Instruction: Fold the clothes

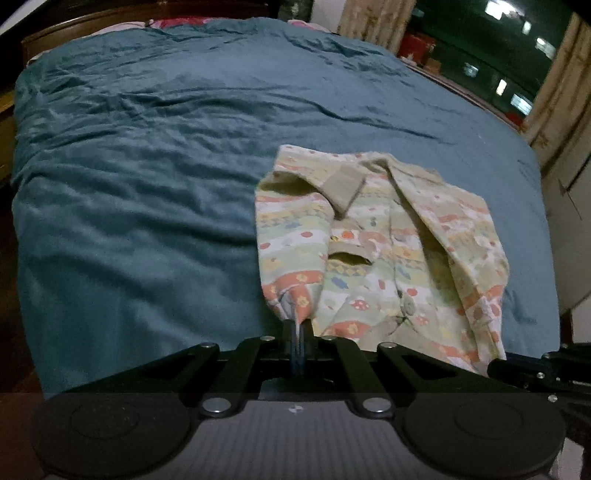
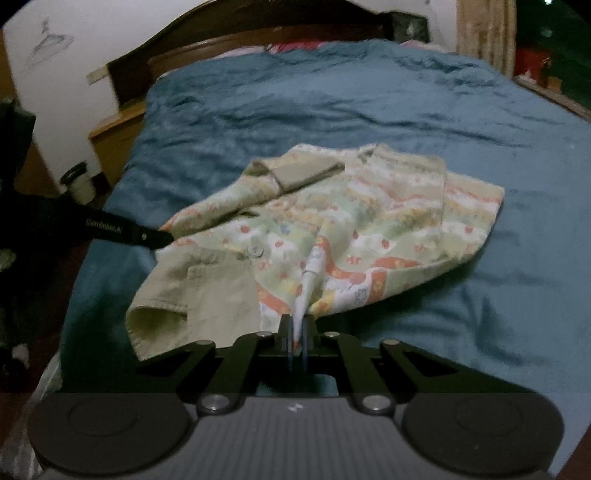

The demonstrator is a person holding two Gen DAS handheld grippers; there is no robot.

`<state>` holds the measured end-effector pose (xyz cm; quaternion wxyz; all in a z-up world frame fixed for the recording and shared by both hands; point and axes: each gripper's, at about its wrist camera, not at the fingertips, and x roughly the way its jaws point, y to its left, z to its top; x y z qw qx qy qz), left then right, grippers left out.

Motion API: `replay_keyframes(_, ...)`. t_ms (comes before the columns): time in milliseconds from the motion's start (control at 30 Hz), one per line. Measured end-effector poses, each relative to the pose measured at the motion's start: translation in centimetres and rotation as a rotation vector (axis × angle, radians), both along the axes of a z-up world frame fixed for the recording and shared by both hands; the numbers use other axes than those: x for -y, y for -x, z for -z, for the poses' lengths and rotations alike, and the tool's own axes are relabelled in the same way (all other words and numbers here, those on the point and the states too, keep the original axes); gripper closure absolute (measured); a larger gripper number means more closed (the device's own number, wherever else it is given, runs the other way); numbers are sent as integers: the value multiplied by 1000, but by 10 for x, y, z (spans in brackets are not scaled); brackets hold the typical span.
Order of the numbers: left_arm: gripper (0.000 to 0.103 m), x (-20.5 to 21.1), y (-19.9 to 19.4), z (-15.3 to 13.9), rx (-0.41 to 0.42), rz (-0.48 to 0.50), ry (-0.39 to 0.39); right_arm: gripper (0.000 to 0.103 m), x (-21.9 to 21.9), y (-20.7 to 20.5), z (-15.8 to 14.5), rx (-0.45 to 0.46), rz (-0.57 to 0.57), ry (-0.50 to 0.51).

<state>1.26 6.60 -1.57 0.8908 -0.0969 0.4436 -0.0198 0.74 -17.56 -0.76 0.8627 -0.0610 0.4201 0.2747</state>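
A small patterned shirt (image 1: pixel 384 243) with pastel stripes and orange flowers lies on the teal bedspread (image 1: pixel 147 177), its sleeves folded in over the body. My left gripper (image 1: pixel 297 328) is shut on the shirt's near left hem corner, the cloth pulled taut into the jaws. In the right wrist view the same shirt (image 2: pixel 351 221) has its plain beige inside turned up at the near left. My right gripper (image 2: pixel 298 328) is shut on a pinched ridge of its near edge. The left gripper's black fingers (image 2: pixel 147 236) show at the shirt's left edge.
The teal bedspread (image 2: pixel 369 103) covers the whole bed. A dark wooden headboard (image 2: pixel 258 33) and pink pillows sit at the far end. A wooden nightstand (image 2: pixel 114 140) stands left of the bed. Curtains (image 1: pixel 557 103) and a dark window are at the right.
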Motion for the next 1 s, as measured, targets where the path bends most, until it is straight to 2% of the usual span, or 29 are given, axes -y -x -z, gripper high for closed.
replay_keyframes(167, 101, 1, 24, 8, -22, 26, 16, 101, 13, 29, 0, -26, -59, 35)
replay_keyframes(267, 99, -3, 24, 9, -30, 34, 27, 101, 18, 29, -5, -30, -63, 41)
replay_keyframes(300, 95, -4, 24, 7, -30, 36, 24, 100, 18, 27, -8, -25, -64, 40)
replay_keyframes(400, 93, -9, 21, 1, -13, 38, 3, 94, 17, 16, -16, -18, -60, 20)
replay_keyframes(433, 91, -10, 19, -2, -3, 38, -4, 94, 16, 11, -18, -10, -53, 15)
replay_keyframes(633, 66, -15, -7, -18, 53, 21, -50, 91, 0, -29, -23, 43, -15, 8)
replay_keyframes(700, 54, -14, -20, -22, 76, 18, -73, 81, -9, -50, -22, 69, -2, 17)
replay_keyframes(967, 42, -14, -85, -19, 100, 9, -106, 74, -35, -128, -14, 106, 75, 39)
replay_keyframes(1000, 40, -13, -92, -17, 100, 10, -110, 71, -37, -138, -12, 106, 87, 43)
